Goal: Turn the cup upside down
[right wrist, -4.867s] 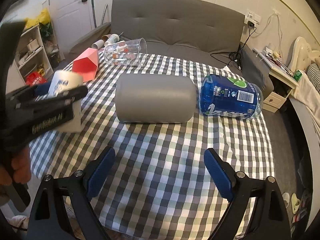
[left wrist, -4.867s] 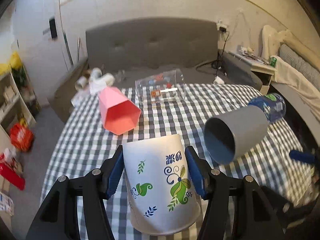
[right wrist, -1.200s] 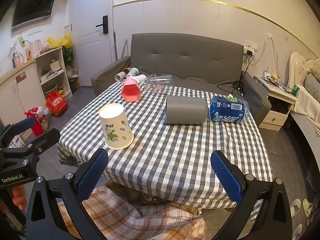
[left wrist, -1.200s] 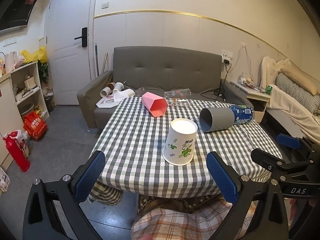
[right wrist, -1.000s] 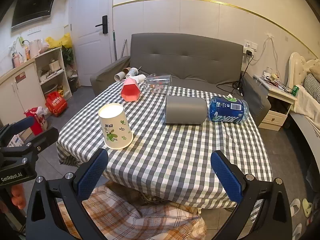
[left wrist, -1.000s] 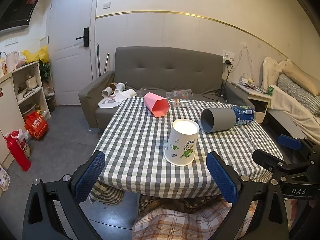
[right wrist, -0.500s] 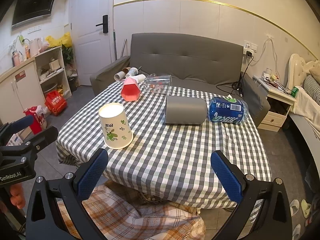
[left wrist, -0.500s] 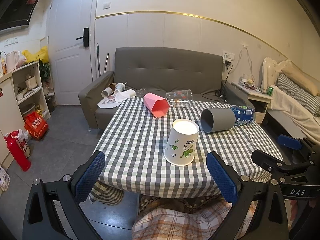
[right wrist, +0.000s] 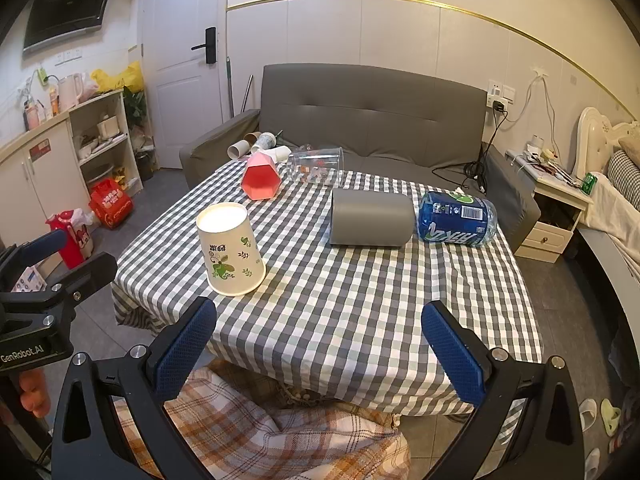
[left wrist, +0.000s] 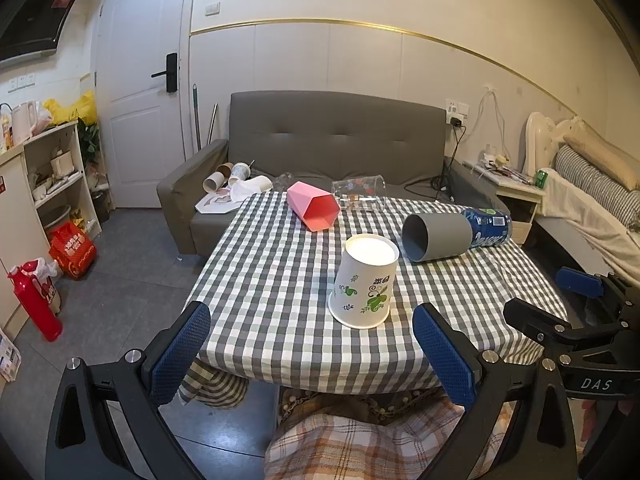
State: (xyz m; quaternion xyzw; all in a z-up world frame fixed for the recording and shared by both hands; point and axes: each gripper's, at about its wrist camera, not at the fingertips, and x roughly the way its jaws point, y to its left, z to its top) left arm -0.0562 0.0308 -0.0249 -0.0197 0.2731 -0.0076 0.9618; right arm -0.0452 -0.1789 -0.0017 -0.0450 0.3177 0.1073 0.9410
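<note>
A white paper cup with a green and blue floral print stands upside down, wide rim down, on the checked tablecloth. It also shows in the right wrist view. My left gripper is open and empty, held back off the table's near edge, apart from the cup. My right gripper is open and empty, also off the near edge.
A grey cup lies on its side beside a blue bottle. A pink hexagonal cup and a clear glass lie at the far side. A grey sofa stands behind the table. A plaid lap is below.
About five seconds ago my left gripper held the paper cup over the table. The cup now stands released upside down, and both grippers have pulled back. Nothing has moved in the last second.
</note>
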